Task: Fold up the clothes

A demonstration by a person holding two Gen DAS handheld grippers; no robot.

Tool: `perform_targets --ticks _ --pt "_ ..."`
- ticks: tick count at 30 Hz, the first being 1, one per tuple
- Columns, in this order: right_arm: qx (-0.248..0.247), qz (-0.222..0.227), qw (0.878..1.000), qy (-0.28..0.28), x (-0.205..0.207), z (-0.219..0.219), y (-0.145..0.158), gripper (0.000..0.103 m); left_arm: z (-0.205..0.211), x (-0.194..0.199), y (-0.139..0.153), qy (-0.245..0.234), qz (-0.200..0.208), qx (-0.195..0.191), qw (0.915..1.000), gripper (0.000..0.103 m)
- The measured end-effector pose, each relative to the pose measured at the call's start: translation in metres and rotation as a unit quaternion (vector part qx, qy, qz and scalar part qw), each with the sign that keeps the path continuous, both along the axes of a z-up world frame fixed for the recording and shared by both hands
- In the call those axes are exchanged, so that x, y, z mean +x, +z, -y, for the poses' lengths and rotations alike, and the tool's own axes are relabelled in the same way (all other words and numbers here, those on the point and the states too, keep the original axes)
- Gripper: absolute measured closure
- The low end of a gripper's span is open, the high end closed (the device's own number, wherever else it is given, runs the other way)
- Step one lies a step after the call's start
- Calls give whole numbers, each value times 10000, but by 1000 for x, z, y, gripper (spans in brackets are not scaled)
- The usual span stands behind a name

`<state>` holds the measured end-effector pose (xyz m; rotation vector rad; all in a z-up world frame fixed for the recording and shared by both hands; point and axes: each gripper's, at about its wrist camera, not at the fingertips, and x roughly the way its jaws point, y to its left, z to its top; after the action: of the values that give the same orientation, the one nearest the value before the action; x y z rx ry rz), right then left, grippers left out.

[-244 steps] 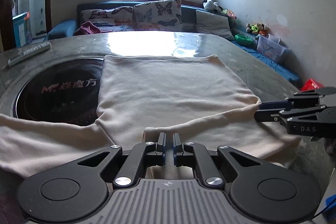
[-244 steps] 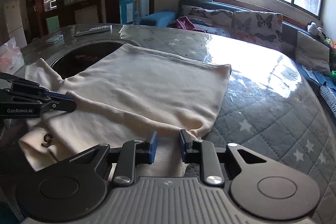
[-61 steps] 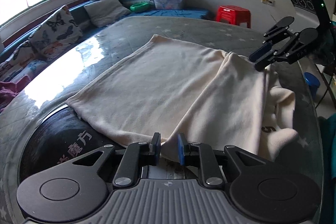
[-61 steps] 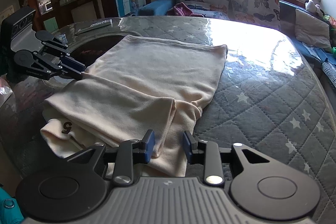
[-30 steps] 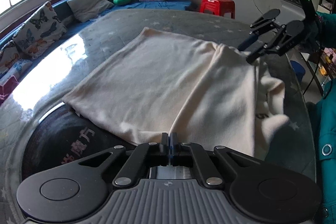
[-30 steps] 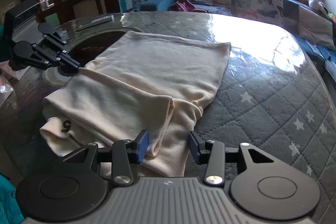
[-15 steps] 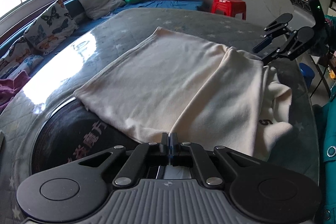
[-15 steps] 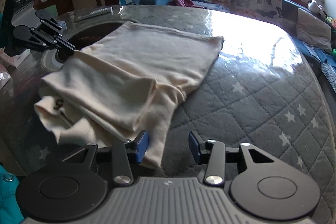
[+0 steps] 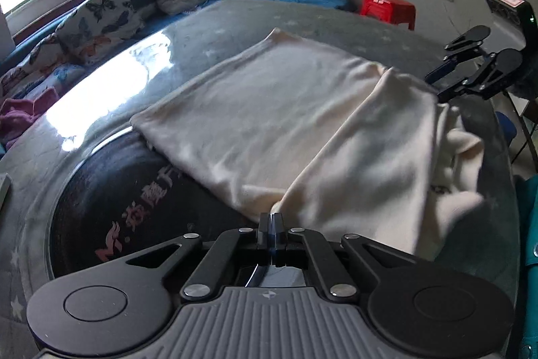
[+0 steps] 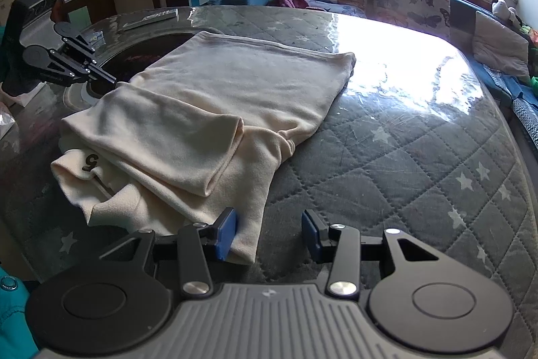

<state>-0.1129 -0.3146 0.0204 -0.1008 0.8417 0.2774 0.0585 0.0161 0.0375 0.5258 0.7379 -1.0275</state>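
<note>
on the round quilted table (image 10: 420, 164) lies a cream sweatshirt (image 10: 235, 96), sleeves folded in over the body, a dark "5" print near its crumpled end. left gripper (image 9: 270, 221) is pressed together, pinching the sweatshirt's edge over the black inset disc (image 9: 127, 201). right gripper (image 10: 269, 231) is spread wide, its left pad touching the cloth's near edge.

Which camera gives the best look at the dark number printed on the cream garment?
The right wrist view: the dark printed number on the cream fleece garment is sharp there. In the left wrist view it's a blurred, half-hidden mark.
</note>
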Motion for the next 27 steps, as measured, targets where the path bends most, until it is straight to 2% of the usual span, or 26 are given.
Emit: perform_targets --ticks 6,12,17,22,27 --pt "104 398 9990 152 6 -6 19 68 17 -20 16 99 49 -299 9995 101" --pt "190 645 9937 898 22 -37 23 71 42 -53 4 12 -132 -302 9995 98" --pt "39 530 9917 1168 20 -48 11 75 42 -74 -7 347 -178 -183 9991 98" --pt "-119 405 9889 1427 18 -58 -1 76 30 -88 -6 781 -222 -347 9961 97" --pt "-111 672 9887 1337 24 -58 10 76 32 -89 6 1056 -120 -741 9916 95"
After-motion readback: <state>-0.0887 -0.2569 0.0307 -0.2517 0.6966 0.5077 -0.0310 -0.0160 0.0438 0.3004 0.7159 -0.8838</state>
